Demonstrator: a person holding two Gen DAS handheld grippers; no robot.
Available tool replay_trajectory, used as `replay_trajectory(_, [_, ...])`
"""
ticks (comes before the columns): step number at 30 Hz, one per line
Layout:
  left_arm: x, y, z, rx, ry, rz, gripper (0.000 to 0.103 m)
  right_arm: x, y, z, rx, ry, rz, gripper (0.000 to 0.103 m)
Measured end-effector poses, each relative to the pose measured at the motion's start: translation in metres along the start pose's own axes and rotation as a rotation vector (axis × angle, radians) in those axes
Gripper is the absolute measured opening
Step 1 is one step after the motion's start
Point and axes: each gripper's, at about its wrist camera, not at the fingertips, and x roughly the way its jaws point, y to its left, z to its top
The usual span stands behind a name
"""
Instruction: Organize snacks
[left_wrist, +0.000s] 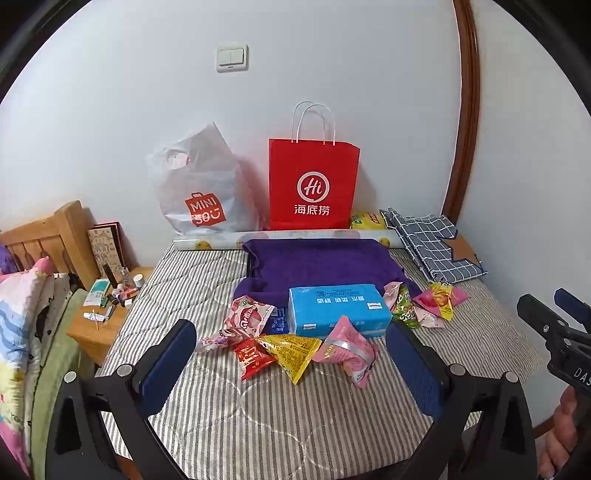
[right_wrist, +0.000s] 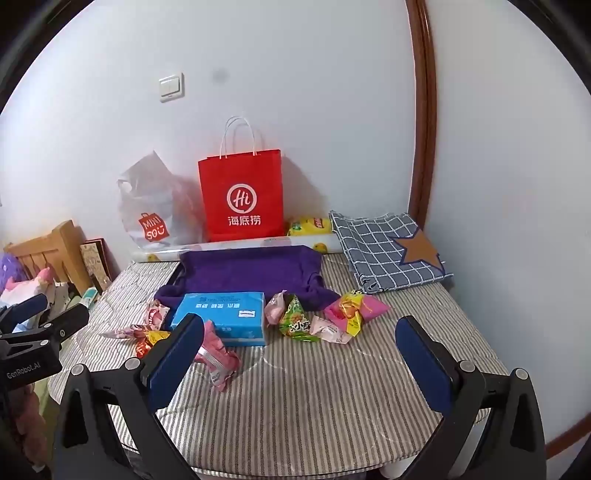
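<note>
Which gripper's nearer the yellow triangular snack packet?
Left. The left gripper is open around the yellow packet; the right gripper is open, off to its right.

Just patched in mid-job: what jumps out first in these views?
The red paper bag standing upright against the back wall grabs the eye, with a grey plastic bag to its left. Nearer, a blue tissue pack lies on the striped cover, with bright snack packets scattered on either side.

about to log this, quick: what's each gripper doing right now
left gripper: open, holding nothing, above the snack packets.
right gripper: open, holding nothing.
</note>
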Motion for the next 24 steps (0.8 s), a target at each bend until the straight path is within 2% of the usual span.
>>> replay_trajectory(24, [-0.0027,-0.002,-0.003,-0.001,-0.001,-0.001,0.103,-0.0064,0.0029,-0.0008,0.019,-0.015,0.015,0.102])
